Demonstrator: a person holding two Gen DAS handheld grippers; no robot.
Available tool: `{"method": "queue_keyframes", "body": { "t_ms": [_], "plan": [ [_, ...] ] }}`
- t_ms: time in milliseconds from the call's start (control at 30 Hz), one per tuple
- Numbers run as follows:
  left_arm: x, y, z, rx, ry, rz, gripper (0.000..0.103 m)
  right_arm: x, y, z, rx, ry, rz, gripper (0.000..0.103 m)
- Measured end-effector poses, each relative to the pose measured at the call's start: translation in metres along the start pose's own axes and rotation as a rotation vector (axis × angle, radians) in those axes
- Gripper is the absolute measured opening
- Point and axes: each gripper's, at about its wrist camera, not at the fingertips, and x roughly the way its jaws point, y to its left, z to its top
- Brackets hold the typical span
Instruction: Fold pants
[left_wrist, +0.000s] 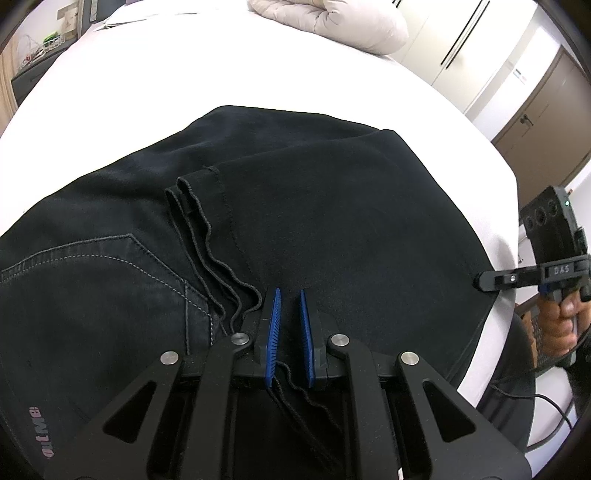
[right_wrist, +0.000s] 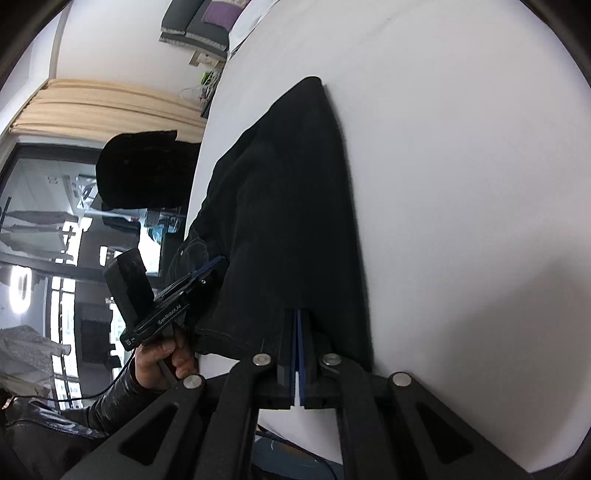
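Black pants (left_wrist: 295, 206) lie folded over on a white bed (left_wrist: 110, 92), with the leg hems stacked on the seat part and a back pocket at the left. My left gripper (left_wrist: 290, 295) is slightly open just above the hem edges, its blue pads (left_wrist: 274, 325) astride the cloth without clamping it. My right gripper (right_wrist: 298, 314) is shut at the pants' edge (right_wrist: 288, 221) near the bed's side. It shows from outside in the left wrist view (left_wrist: 480, 279), and the left gripper shows in the right wrist view (right_wrist: 218, 263).
A beige rolled duvet (left_wrist: 332, 22) lies at the far end of the bed. White wardrobe doors (left_wrist: 472, 48) and a brown door (left_wrist: 535, 122) stand at the right. A window with curtains (right_wrist: 92, 107) is beyond the bed's left side.
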Motion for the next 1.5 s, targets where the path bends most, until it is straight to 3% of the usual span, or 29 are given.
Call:
{"method": "queue_keyframes", "body": {
  "t_ms": [233, 367, 400, 433, 500, 567, 633, 667, 700, 733, 767, 833, 900, 967, 1133, 1300, 1433, 1500],
  "plan": [
    [-0.017, 0.005, -0.006, -0.028, -0.014, -0.006, 0.011, 0.001, -0.006, -0.006, -0.009, -0.079, -0.031, 0.0],
    [-0.059, 0.017, -0.019, -0.066, -0.063, 0.005, 0.011, -0.003, 0.013, -0.008, -0.027, -0.129, -0.11, 0.0],
    [-0.069, 0.021, -0.024, -0.075, -0.078, 0.012, 0.011, -0.005, 0.021, -0.01, -0.041, -0.148, -0.121, 0.01],
    [-0.085, 0.028, -0.033, -0.089, -0.093, 0.032, 0.011, -0.006, 0.03, -0.014, -0.054, -0.17, -0.113, 0.034],
    [-0.112, 0.046, -0.054, -0.133, -0.11, 0.061, 0.011, -0.008, 0.053, -0.022, -0.084, -0.227, -0.076, 0.059],
    [-0.135, 0.063, -0.075, -0.193, -0.112, 0.086, 0.011, -0.001, 0.077, -0.028, -0.13, -0.238, -0.017, 0.059],
    [-0.177, 0.085, -0.105, -0.291, -0.176, 0.084, 0.013, 0.012, 0.097, -0.03, -0.164, -0.21, 0.029, 0.059],
    [-0.192, 0.094, -0.118, -0.322, -0.208, 0.094, 0.023, 0.02, 0.108, -0.03, -0.188, -0.192, 0.069, 0.059],
    [-0.205, 0.106, -0.132, -0.361, -0.236, 0.107, 0.034, 0.028, 0.116, -0.029, -0.203, -0.177, 0.097, 0.059],
    [-0.217, 0.126, -0.151, -0.443, -0.271, 0.101, 0.073, 0.038, 0.124, -0.027, -0.212, -0.157, 0.122, 0.059],
    [-0.223, 0.14, -0.164, -0.517, -0.304, 0.088, 0.095, 0.048, 0.13, -0.024, -0.213, -0.141, 0.136, 0.059],
    [-0.233, 0.168, -0.19, -0.703, -0.353, 0.044, 0.095, 0.068, 0.139, -0.018, -0.21, -0.114, 0.147, 0.058],
    [-0.23, 0.187, -0.206, -0.836, -0.35, -0.075, 0.095, 0.081, 0.147, -0.013, -0.211, -0.096, 0.159, 0.055],
    [-0.224, 0.191, -0.211, -0.879, -0.347, -0.151, 0.095, 0.092, 0.155, -0.009, -0.22, -0.075, 0.159, 0.052],
    [-0.205, 0.2, -0.216, -0.938, -0.332, -0.288, 0.095, 0.105, 0.167, -0.004, -0.235, -0.037, 0.13, 0.035],
    [-0.183, 0.228, -0.234, -1.074, -0.364, -0.359, 0.093, 0.112, 0.172, 0.007, -0.258, 0.012, 0.089, 0.031],
    [-0.174, 0.244, -0.232, -1.098, -0.402, -0.364, 0.093, 0.12, 0.172, 0.022, -0.253, 0.038, 0.09, 0.031],
    [-0.177, 0.249, -0.236, -1.116, -0.425, -0.371, 0.088, 0.127, 0.171, 0.028, -0.256, 0.058, 0.065, 0.031]
  ]
}}
